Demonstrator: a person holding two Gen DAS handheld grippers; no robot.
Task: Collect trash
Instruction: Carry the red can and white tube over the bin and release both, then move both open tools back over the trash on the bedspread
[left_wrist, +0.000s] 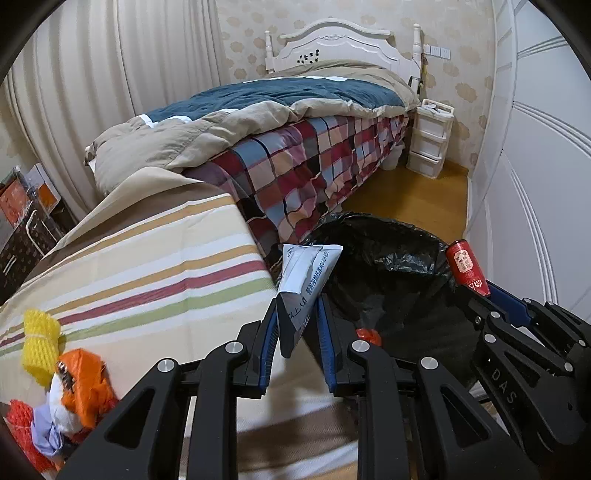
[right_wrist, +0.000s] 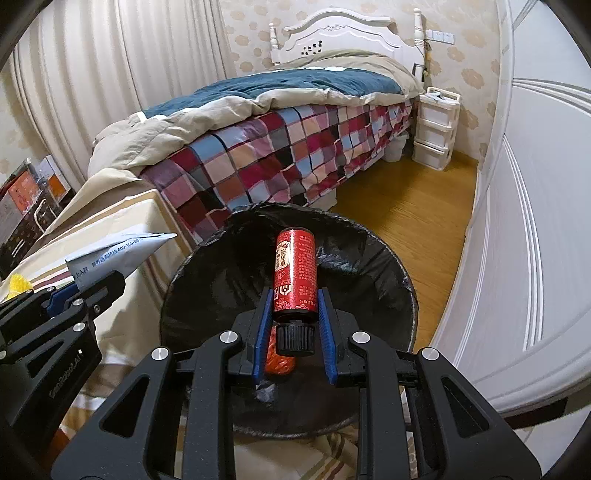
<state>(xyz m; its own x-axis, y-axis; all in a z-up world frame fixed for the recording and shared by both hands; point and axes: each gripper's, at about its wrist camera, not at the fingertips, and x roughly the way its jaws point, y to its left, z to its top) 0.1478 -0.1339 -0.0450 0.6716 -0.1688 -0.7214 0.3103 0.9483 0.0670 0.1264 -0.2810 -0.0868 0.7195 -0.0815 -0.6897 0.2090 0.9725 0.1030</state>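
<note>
While the black-lined bin (right_wrist: 369, 254) stood beside the bed (right_wrist: 280, 147), a red bottle (right_wrist: 294, 275) was clamped above it by the right gripper (right_wrist: 294, 295); a white pouch (left_wrist: 301, 291) was pinched by the left gripper (left_wrist: 297, 306) at the striped table's (left_wrist: 147, 258) edge.

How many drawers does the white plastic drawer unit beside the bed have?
3. The white drawer unit stands on the floor by the headboard, its drawers stacked one above another: top, middle, bottom. Its far side is hidden.
</note>
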